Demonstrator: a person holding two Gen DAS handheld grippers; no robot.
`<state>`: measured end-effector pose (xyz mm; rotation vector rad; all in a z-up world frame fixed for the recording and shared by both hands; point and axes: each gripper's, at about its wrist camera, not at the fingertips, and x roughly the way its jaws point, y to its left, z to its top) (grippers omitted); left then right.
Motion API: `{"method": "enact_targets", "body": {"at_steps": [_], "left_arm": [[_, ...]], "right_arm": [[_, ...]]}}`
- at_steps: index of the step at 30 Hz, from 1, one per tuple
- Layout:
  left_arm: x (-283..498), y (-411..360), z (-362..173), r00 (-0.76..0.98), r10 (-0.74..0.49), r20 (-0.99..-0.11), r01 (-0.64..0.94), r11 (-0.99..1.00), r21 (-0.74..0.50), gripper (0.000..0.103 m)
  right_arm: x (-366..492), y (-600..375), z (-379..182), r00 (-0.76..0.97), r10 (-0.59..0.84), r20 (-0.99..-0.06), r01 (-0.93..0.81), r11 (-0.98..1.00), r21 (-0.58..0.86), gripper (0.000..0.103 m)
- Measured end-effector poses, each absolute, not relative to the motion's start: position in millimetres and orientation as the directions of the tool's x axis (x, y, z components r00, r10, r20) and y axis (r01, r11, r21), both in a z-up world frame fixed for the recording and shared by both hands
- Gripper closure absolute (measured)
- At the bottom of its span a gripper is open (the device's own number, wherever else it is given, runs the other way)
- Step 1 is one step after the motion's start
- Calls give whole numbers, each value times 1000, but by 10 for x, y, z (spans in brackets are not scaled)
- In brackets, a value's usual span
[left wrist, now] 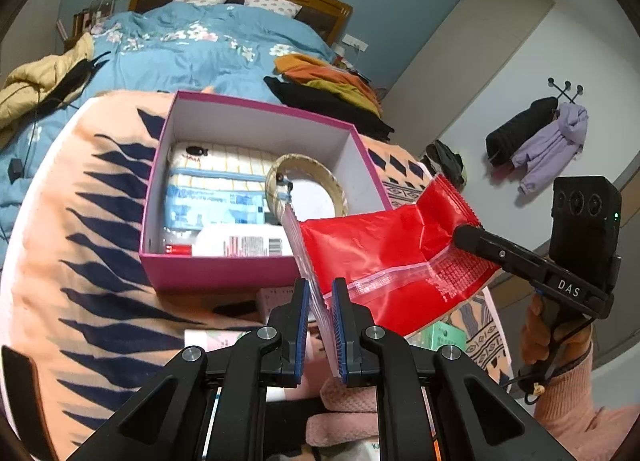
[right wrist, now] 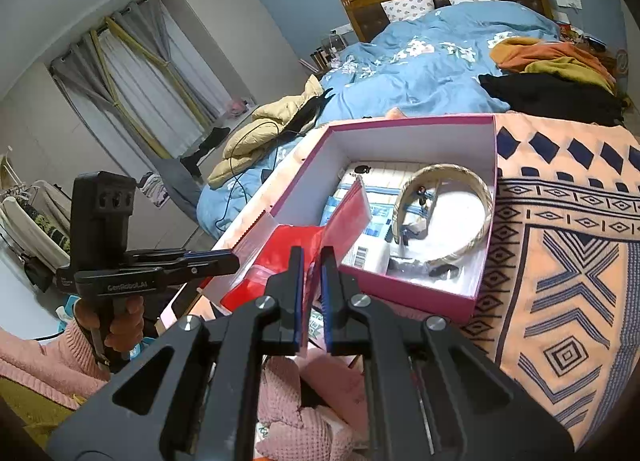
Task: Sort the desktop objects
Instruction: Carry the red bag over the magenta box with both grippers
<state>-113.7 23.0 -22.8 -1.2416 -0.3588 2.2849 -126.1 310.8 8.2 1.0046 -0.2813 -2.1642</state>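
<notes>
A red zip bag (left wrist: 380, 245) with a clear seal strip hangs stretched between both grippers, just in front of the open pink box (left wrist: 224, 273). My left gripper (left wrist: 320, 285) is shut on the bag's serrated left edge. My right gripper (left wrist: 464, 235) pinches the bag's other end, its fingers closed on the plastic. In the right wrist view the right gripper (right wrist: 312, 257) is shut on the red bag (right wrist: 288, 237), and the left gripper (right wrist: 234, 261) holds the far side. The pink box (right wrist: 420, 297) holds a woven ring (right wrist: 460, 177), a striped pouch (left wrist: 224, 157) and a white bottle (left wrist: 240, 245).
The box sits on an orange and navy patterned blanket (left wrist: 100, 261) over the table. A small green box (left wrist: 444, 335) and other flat packets lie under the bag near me. A bed with a blue duvet (left wrist: 180, 49) lies beyond the table. A hand in a pink sleeve (left wrist: 568, 389) holds the right gripper.
</notes>
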Motion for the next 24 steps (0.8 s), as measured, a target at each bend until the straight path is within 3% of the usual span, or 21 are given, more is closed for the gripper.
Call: {"method": "enact_targets", "body": {"at_steps": [24], "left_arm": [[-1447, 174, -178, -477, 517, -711, -303, -856, -419, 92]], "right_arm": [[-1690, 2988, 74, -426, -701, -572, 524, -707, 476, 93]]}}
